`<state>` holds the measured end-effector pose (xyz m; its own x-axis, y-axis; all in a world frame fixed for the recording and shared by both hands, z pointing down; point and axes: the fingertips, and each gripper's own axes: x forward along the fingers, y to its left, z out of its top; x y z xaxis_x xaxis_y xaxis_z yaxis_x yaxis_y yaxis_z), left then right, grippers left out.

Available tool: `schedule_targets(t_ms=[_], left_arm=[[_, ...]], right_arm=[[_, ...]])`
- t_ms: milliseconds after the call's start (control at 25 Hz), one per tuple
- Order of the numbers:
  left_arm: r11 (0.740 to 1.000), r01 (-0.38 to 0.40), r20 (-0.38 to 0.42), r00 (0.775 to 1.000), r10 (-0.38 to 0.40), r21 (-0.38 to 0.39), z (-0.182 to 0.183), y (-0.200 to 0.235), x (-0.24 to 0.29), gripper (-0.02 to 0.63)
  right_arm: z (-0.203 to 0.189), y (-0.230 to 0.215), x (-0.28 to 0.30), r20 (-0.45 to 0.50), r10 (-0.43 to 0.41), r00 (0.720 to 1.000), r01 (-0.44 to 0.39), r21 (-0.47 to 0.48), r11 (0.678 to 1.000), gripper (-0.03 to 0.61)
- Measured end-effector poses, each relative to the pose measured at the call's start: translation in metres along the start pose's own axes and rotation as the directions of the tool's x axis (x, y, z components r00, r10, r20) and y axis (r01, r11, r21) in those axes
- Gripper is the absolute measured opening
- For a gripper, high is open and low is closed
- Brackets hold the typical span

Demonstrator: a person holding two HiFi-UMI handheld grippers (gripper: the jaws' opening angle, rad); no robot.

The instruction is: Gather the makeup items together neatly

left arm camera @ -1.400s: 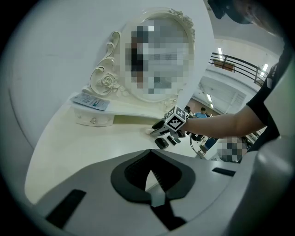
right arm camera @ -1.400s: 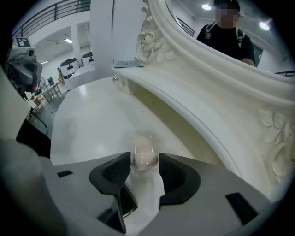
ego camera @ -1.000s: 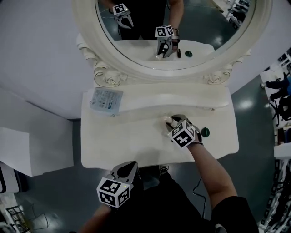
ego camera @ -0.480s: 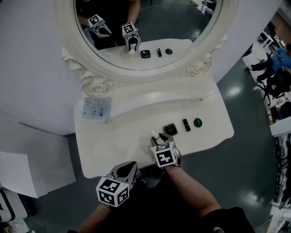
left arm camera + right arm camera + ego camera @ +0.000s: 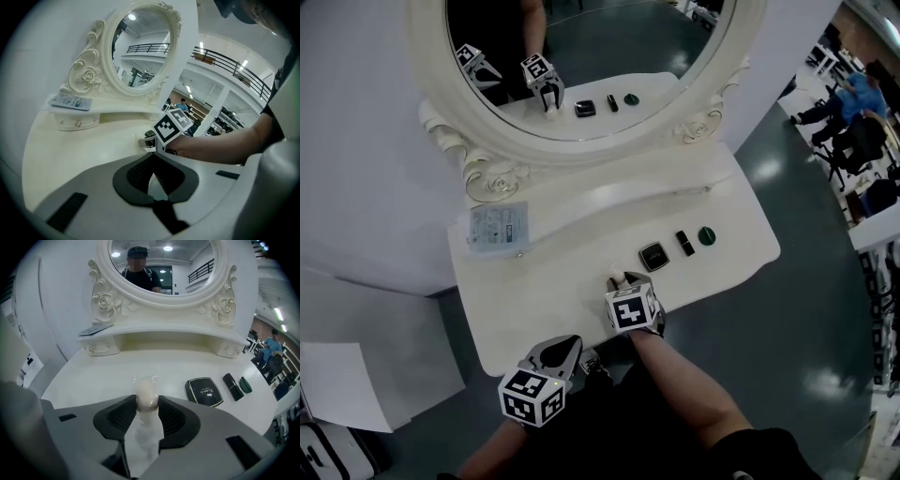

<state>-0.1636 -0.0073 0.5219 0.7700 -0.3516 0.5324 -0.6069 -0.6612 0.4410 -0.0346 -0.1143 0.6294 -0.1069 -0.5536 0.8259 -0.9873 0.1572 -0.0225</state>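
Note:
My right gripper (image 5: 622, 280) hovers near the front edge of the white dressing table (image 5: 544, 291), shut on a pale round-topped makeup tube (image 5: 146, 397) that stands up between its pads. To its right lie a black square compact (image 5: 653, 256) (image 5: 204, 391), a black lipstick (image 5: 684, 242) (image 5: 232, 386) and a small green round item (image 5: 706, 235) (image 5: 245, 384), in a row. My left gripper (image 5: 555, 352) (image 5: 152, 164) hangs just off the table's front edge, shut and empty, pointing toward the right gripper's marker cube (image 5: 172, 125).
An oval mirror (image 5: 581, 56) in a carved frame rises behind a raised back shelf (image 5: 609, 192). A flat pale-blue packet (image 5: 499, 226) (image 5: 70, 101) lies on the shelf's left end. Grey floor surrounds the table; a person (image 5: 862, 94) is far off at the right.
My right gripper has drawn back left and toward the front edge with the pale tube in it, uncovering the compact and lipstick. The left gripper has stayed put.

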Motion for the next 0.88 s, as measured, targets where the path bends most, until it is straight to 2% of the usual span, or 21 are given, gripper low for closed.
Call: schedule_targets(t_ms=[200, 520, 880], left_arm=[[0.999, 0.030, -0.012, 0.999, -0.030, 0.012, -0.004, 0.003, -0.001, 0.009], [1.000, 0.028, -0.004, 1.000, -0.028, -0.001, -0.003, 0.015, -0.006, 0.008], [1.000, 0.028, 0.002, 1.000, -0.028, -0.002, -0.002, 0.018, -0.008, 0.009]], right_arm=[[0.003, 0.000, 0.007, -0.008, -0.037, 0.999, 0.037, -0.010, 0.999, 0.166], [0.005, 0.002, 0.009, -0.035, -0.052, 0.998, 0.052, -0.015, 0.999, 0.168], [0.007, 0.004, 0.006, -0.016, -0.034, 0.999, 0.034, 0.000, 0.999, 0.237]])
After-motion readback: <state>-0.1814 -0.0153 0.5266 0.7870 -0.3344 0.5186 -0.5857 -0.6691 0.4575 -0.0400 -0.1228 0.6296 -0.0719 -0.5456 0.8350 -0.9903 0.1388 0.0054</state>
